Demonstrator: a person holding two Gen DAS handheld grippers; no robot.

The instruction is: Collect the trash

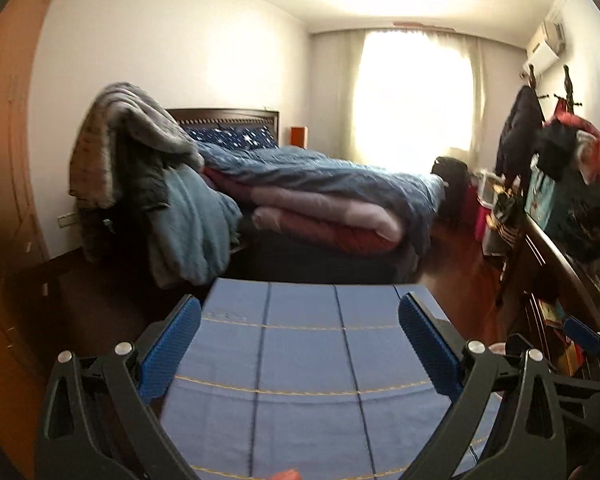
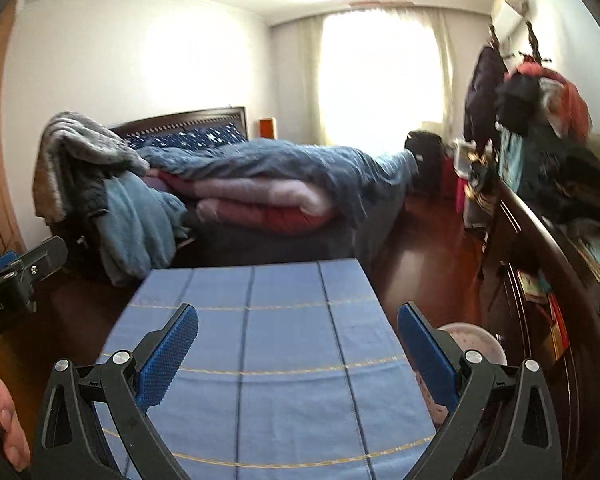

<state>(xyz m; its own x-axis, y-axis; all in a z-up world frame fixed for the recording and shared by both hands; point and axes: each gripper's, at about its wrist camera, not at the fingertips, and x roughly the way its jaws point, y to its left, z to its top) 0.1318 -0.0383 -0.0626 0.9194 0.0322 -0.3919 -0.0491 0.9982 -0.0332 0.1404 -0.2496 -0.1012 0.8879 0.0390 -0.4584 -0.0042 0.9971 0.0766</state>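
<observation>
- Here, both views are motion-blurred — no trash can be made out.
- Partial lettering "Robot.AI" shows on the left hand-held gripper (image 2: 4, 280).
- Left hand-held gripper (image 1: 300, 332) and right hand-held gripper (image 2: 298, 340) — jaws spread wide, nothing between them — hover above a blue-clothed counter (image 1: 300, 360).
- Behind: an unmade bed (image 1: 320, 176), bright curtained window (image 1: 412, 88).

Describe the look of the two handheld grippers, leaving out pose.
Both the left gripper and right gripper have black angular plastic linkages with silver round pivot bolts and blue fingers with a fine dimpled texture. The left gripper's black body carries partly visible white lettering.
</observation>
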